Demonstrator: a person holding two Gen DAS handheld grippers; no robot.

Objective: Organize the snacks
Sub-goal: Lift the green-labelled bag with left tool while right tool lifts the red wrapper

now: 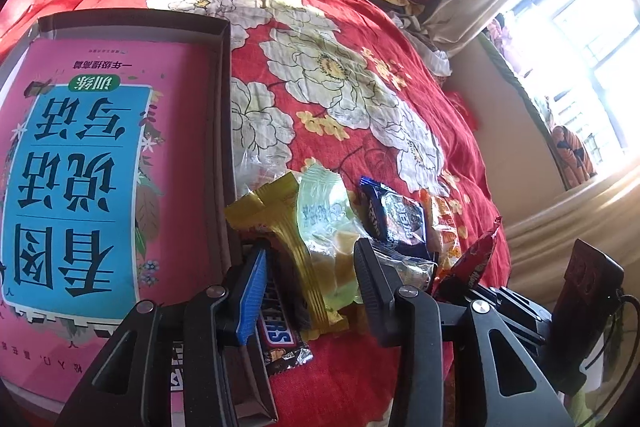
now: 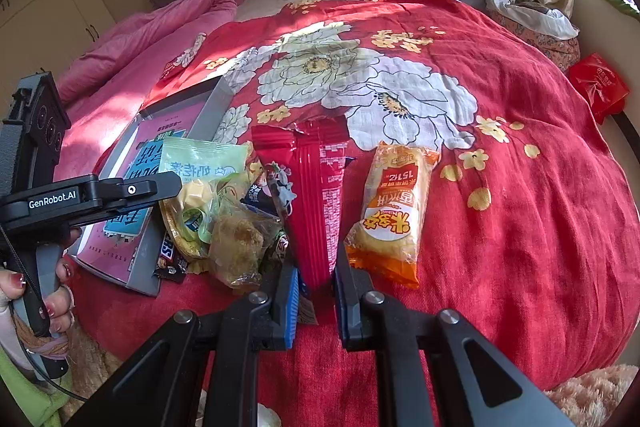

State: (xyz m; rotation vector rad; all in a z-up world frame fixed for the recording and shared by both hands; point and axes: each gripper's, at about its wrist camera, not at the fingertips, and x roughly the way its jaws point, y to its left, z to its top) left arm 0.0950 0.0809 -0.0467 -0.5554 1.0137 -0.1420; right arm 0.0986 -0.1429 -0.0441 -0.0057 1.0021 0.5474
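A: In the left wrist view, what do you see first?

B: The left gripper [image 1: 310, 287] stands over a heap of snacks on a red flowered bedcover [image 1: 360, 39]. Its jaws are part way apart, with a yellow-and-green wrapped cake [image 1: 320, 247] between them. I cannot tell if the pads press on it.

A: And around it?

B: A Snickers bar [image 1: 280, 339] lies just beside the left finger, near the camera. To the right is a dark blue packet [image 1: 394, 215], then an orange packet [image 1: 448, 227] and a red wrapper [image 1: 476, 259]. At the left lies a shallow grey box [image 1: 224, 39] with a pink book [image 1: 100, 155] inside it.

A: Now the right wrist view?

B: The right gripper [image 2: 316, 301] is clenched on the near end of a long red snack packet [image 2: 316, 195], which reaches away from it over the bedcover. Just to the right of it lies an orange rice cracker packet [image 2: 394, 215], close by but not in the jaws.

A: And the left side there?

B: The heap is there: a pale green bag [image 2: 200, 163] and a clear bag with yellowish pieces [image 2: 236, 243]. The other gripper [image 2: 168, 187] reaches over it, and a hand [image 2: 52, 291] with red nails holds its handle. The box lies farther to the left.
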